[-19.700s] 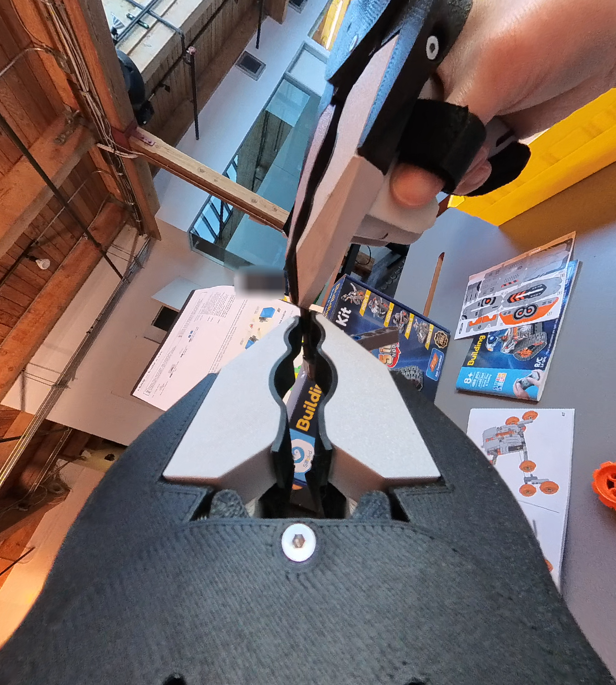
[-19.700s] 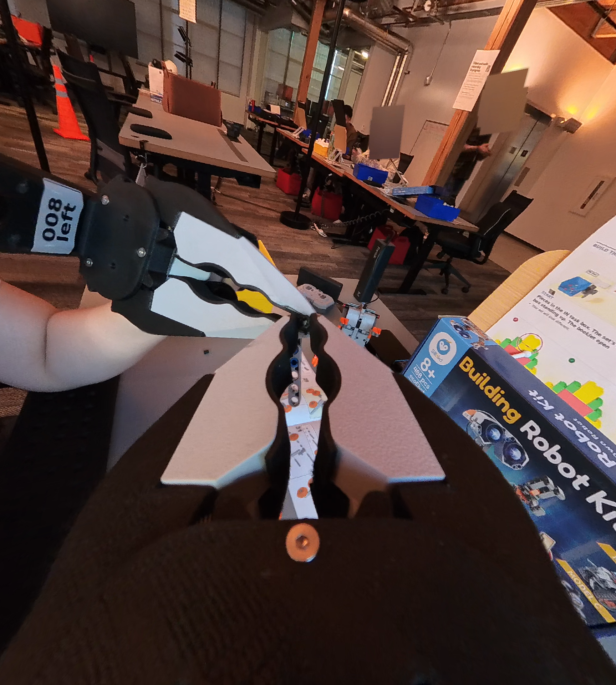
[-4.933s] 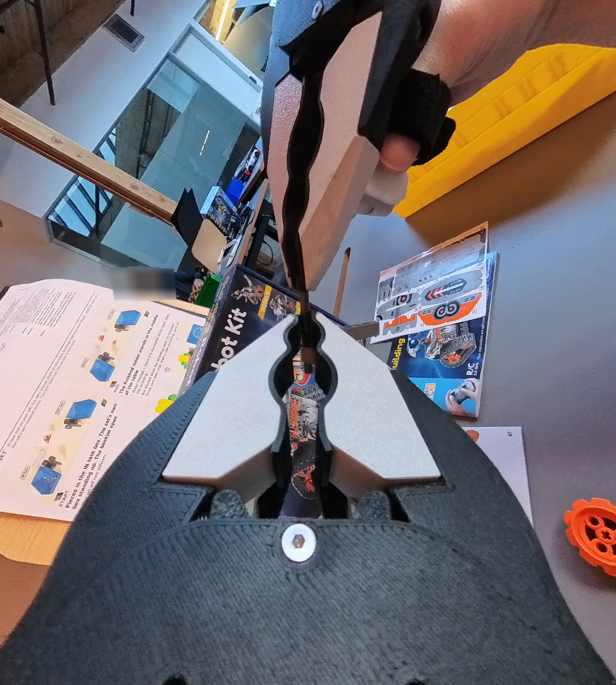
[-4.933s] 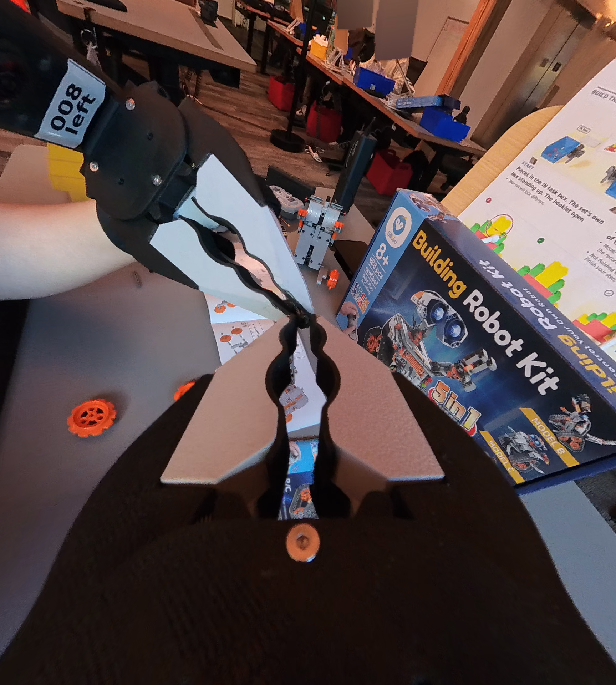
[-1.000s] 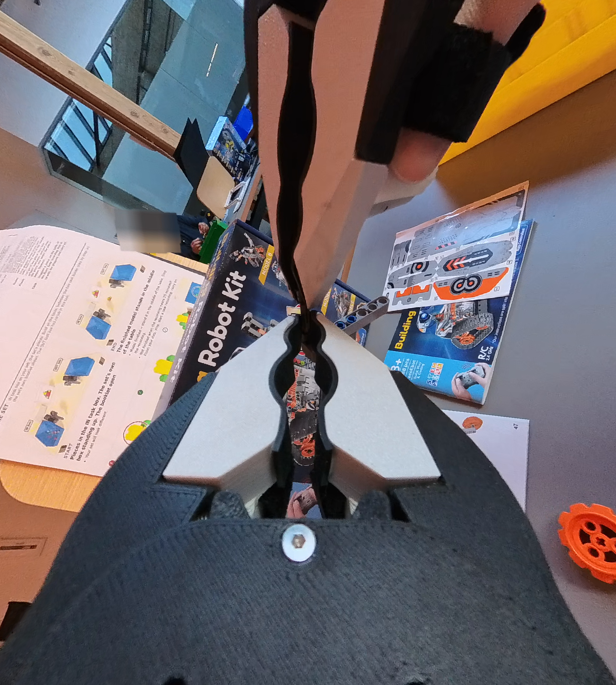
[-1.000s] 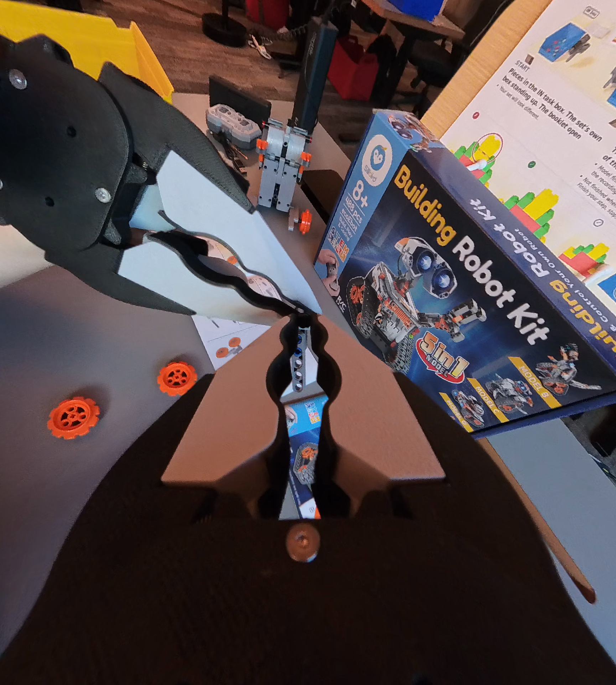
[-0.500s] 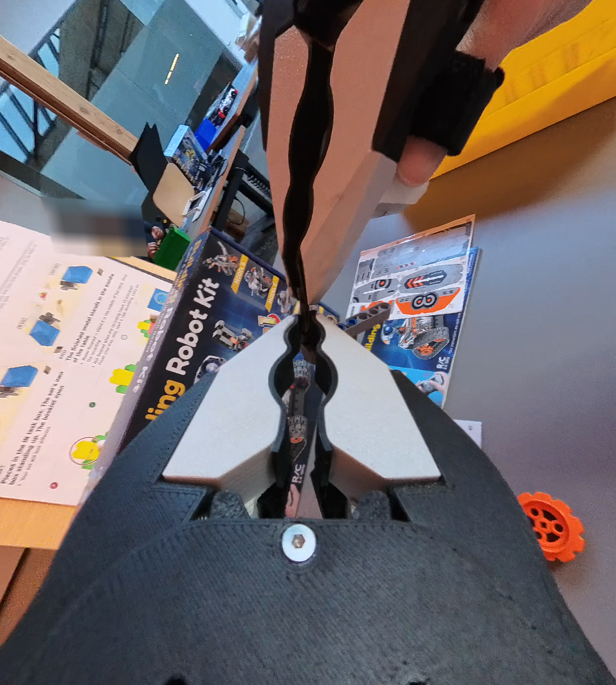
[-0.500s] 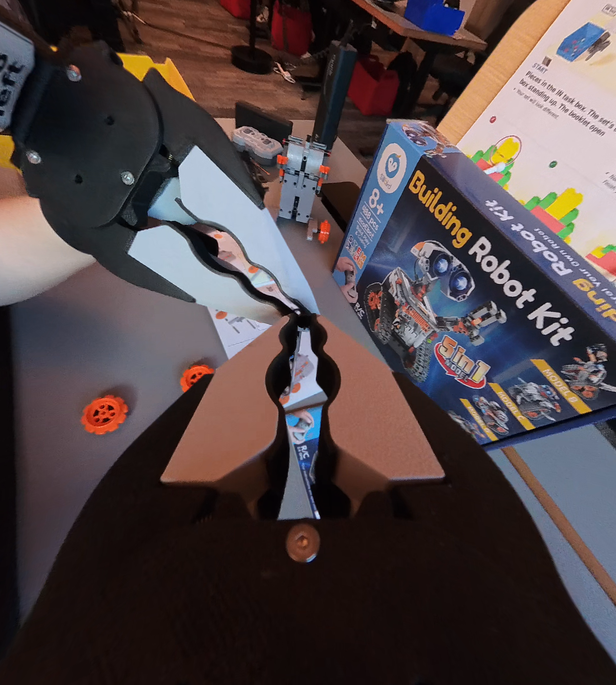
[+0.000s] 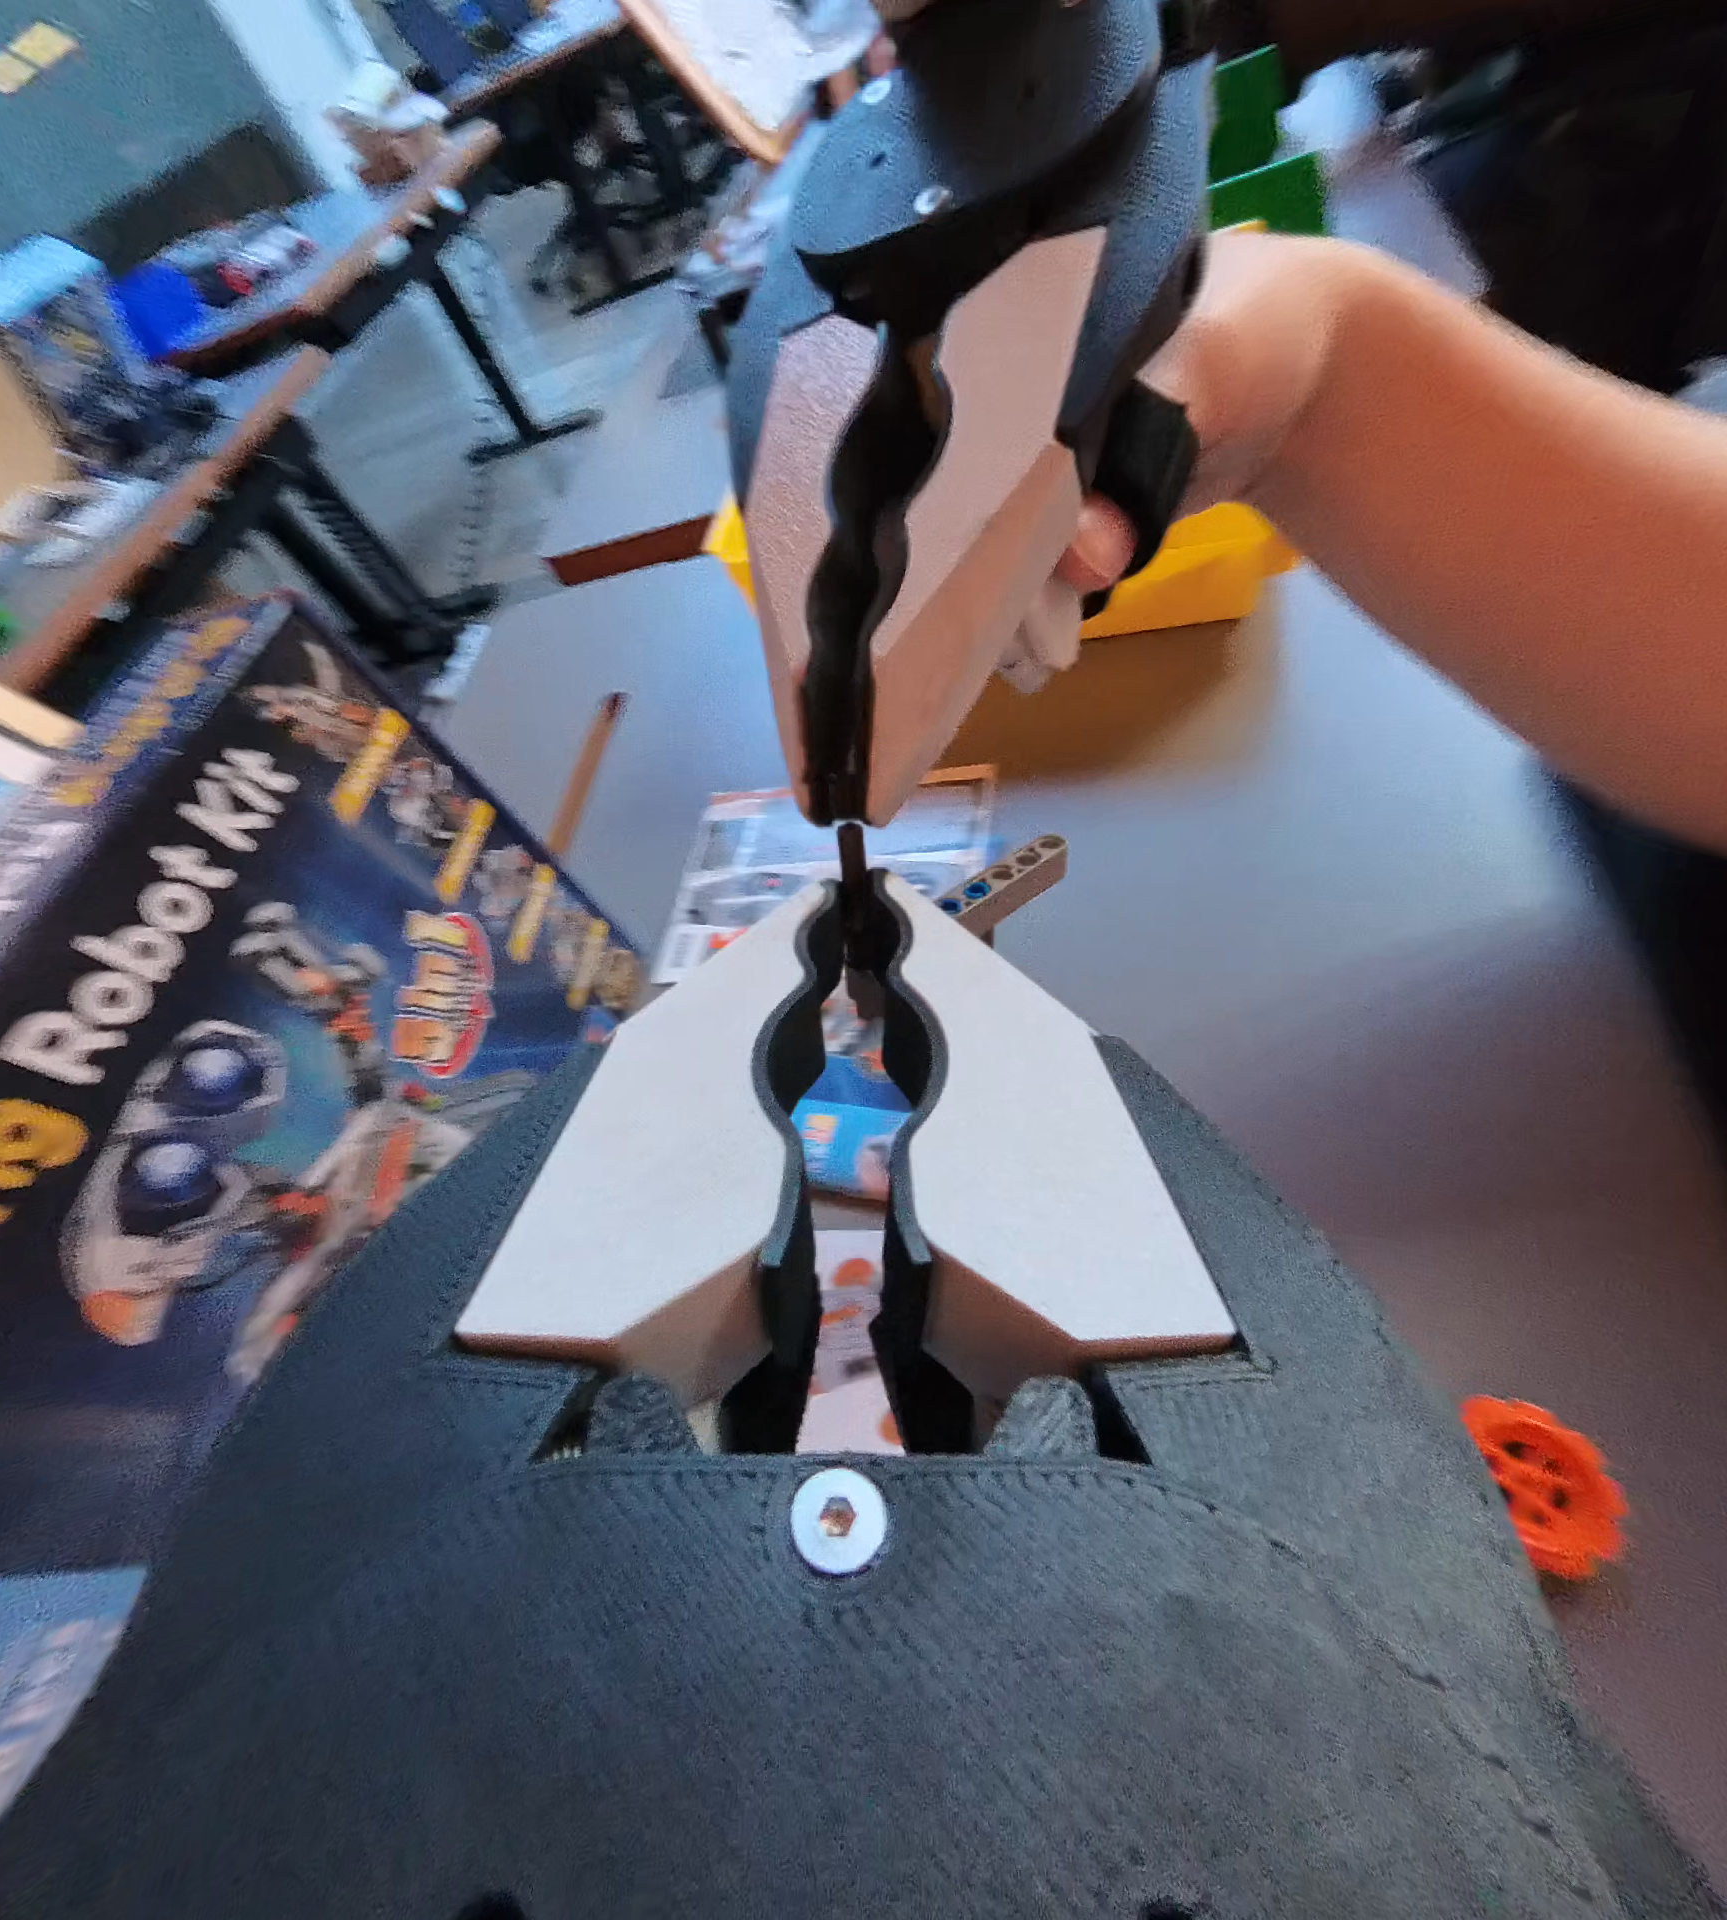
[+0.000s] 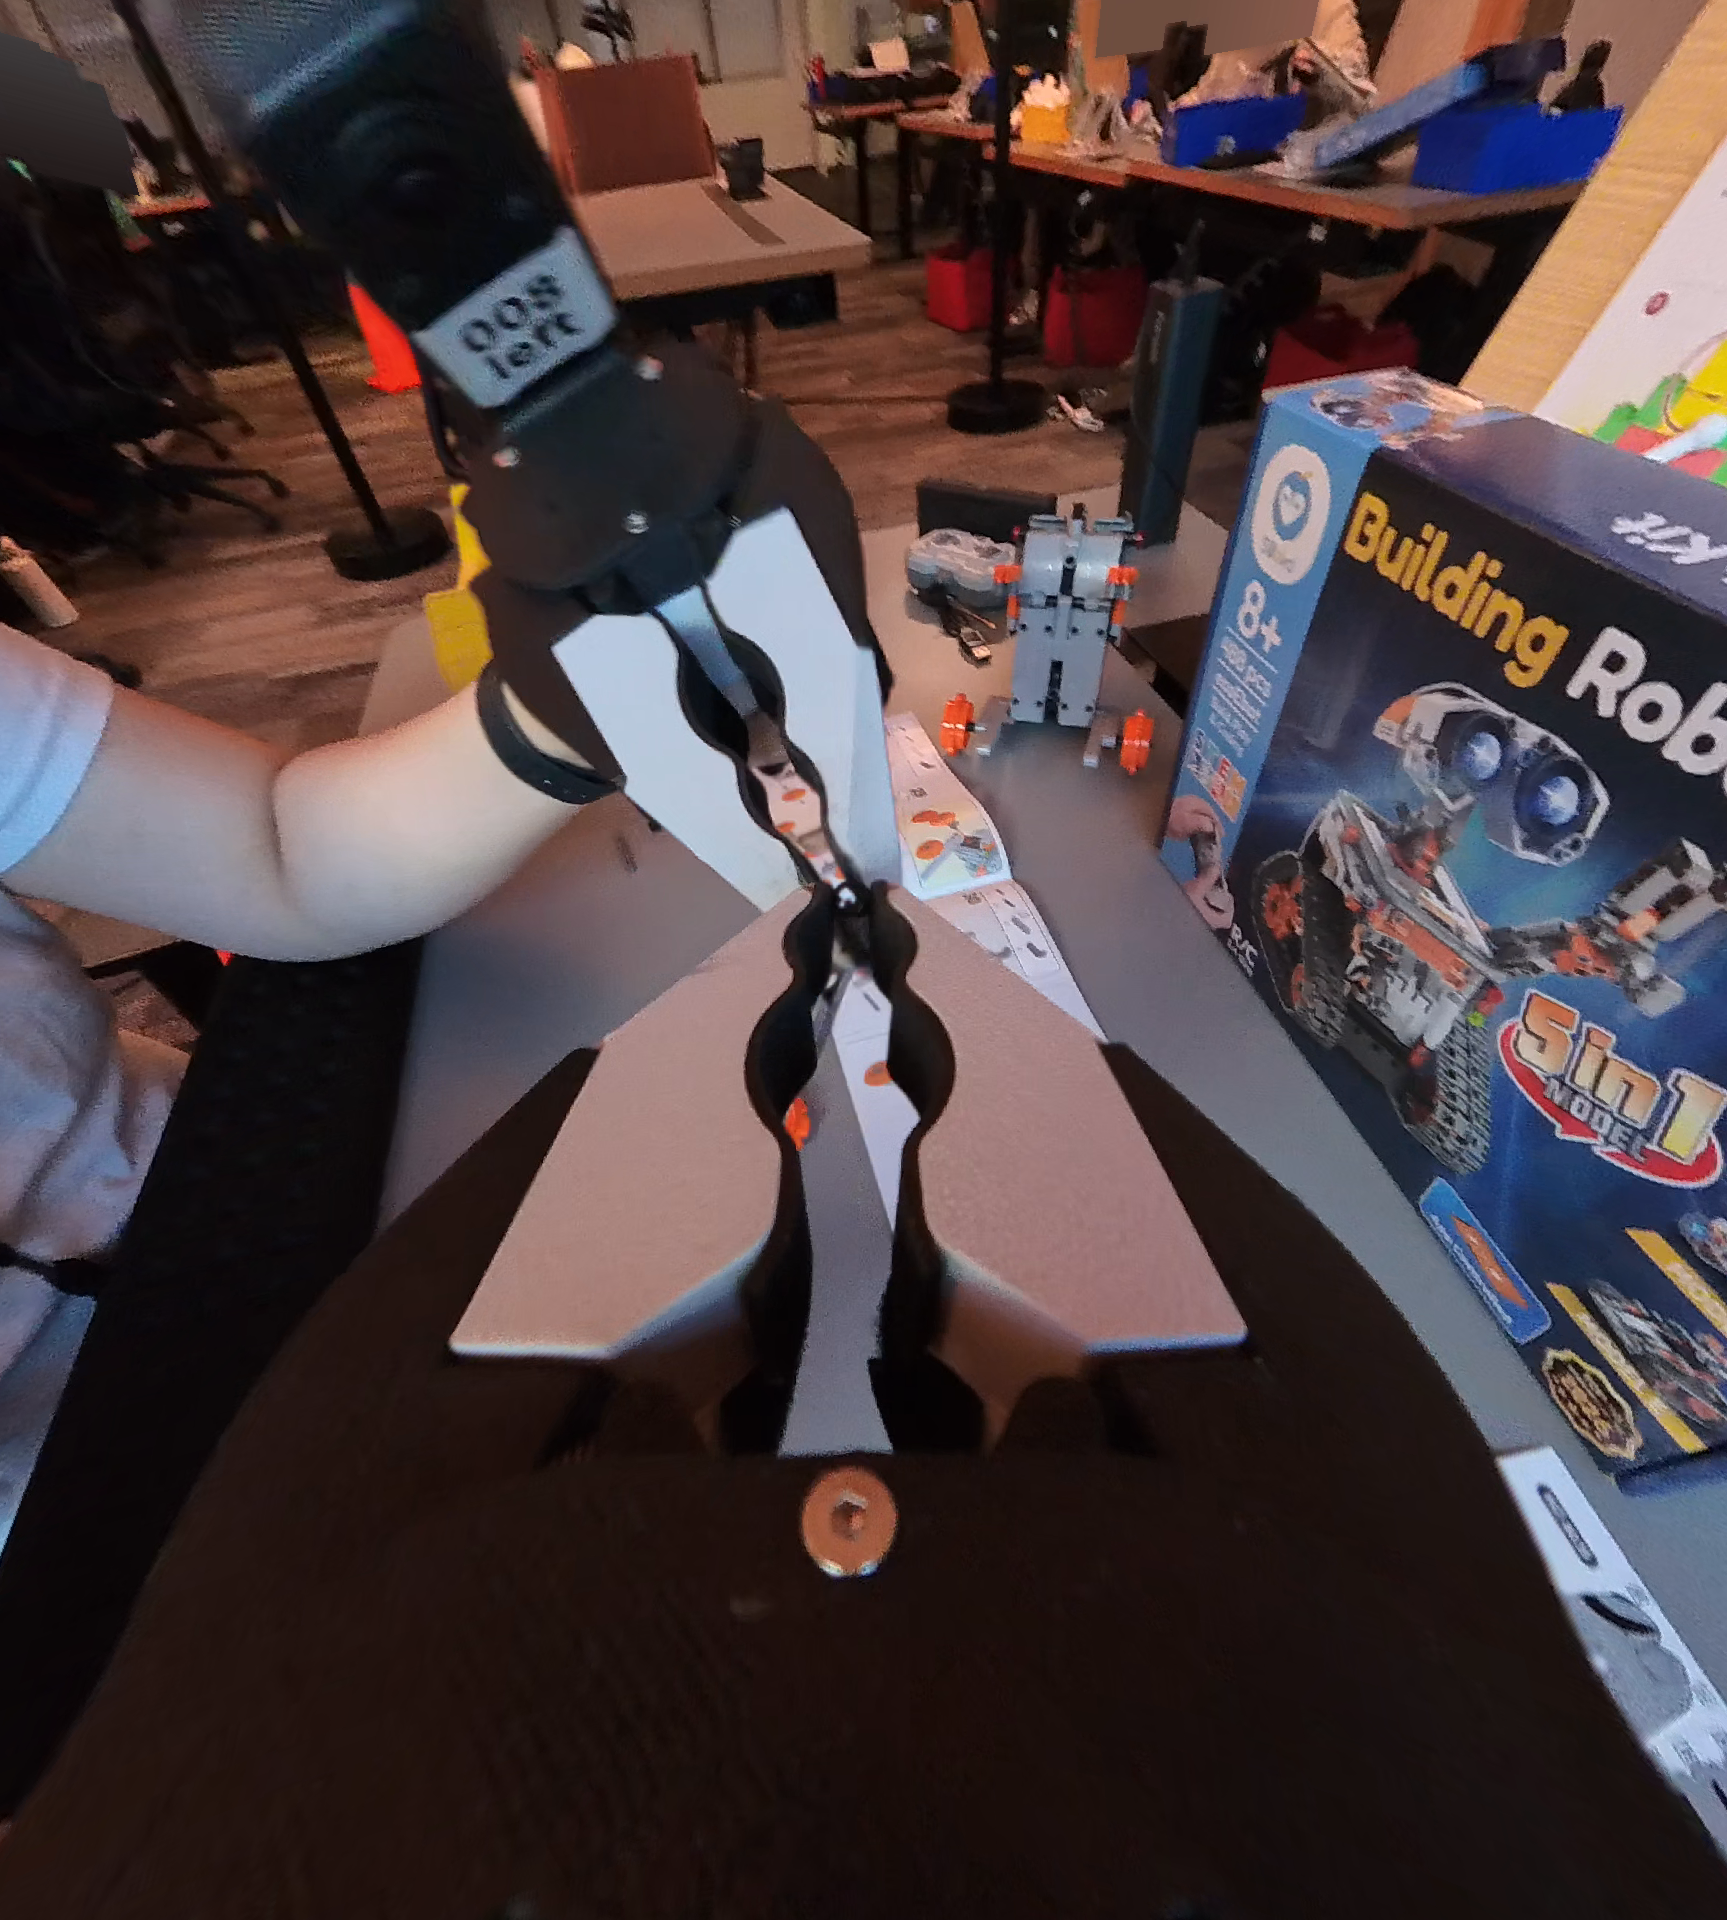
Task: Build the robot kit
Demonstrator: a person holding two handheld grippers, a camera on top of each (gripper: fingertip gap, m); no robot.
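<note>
The kit box (image 10: 1524, 852) stood on edge at the right of the counter (image 10: 1098, 894), dark blue with a paler end panel, carrying large white and yellow lettering and a picture of a tracked robot. My left gripper (image 10: 843, 881) wore a small grey tag with printed characters near its wrist.

Both pairs of jaws were clenched and met tip to tip above the counter. My left gripper's jaws pinched a short dark pin (image 9: 854, 868), and my right gripper (image 9: 843, 810) closed on its other end from above; the picture was blurred there, so I could not tell exactly where one grip ended and the other began. A grey beam with holes (image 9: 1010, 871) stuck out just beside my left tips.

Under them lay printed instruction sheets (image 10: 942, 821). An orange gear (image 9: 1545, 1496) lay on the counter to my right, a yellow bin (image 9: 1191, 566) farther off, and a small grey model (image 10: 1061, 634) stood near the box.
</note>
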